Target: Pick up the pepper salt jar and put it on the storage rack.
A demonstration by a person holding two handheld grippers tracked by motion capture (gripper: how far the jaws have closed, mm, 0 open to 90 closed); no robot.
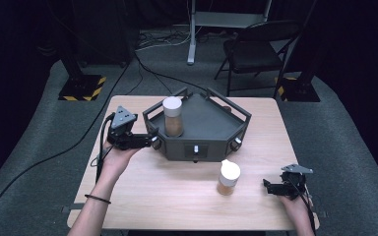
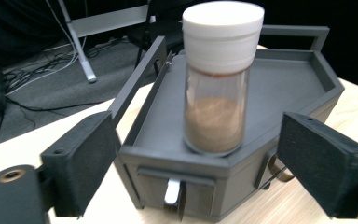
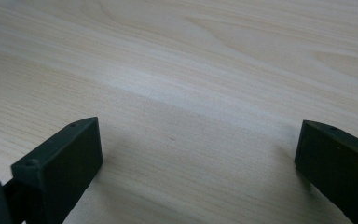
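Left gripper [image 1: 153, 142]: at the left corner of the dark tray [image 1: 203, 129], jaws spread wide and pointing into it, nothing pinched between them; pads [image 2: 81, 163] flanking the tray's near corner in the left gripper view, clear of the glass. Jar on the tray [image 1: 173, 116]: upright on the tray floor at its left corner, just inside the rim, white lid, clear wall, brown powder in the lower part (about half full); seen past the open jaws [image 2: 216, 81]. Dark tray: five-sided, railed, at the far middle of the wooden table [image 1: 177, 201], small silver fitting on its front face [image 2: 172, 192]. Second jar [image 1: 228, 177]: upright on the table just in front of the tray's right half, same white lid and brown fill, touched by neither gripper. Right gripper [image 1: 267, 186]: well to the right of the tray's front, near the table's edge, beside the second jar yet apart from it, jaws wide with bare wood between them [image 3: 200, 154].
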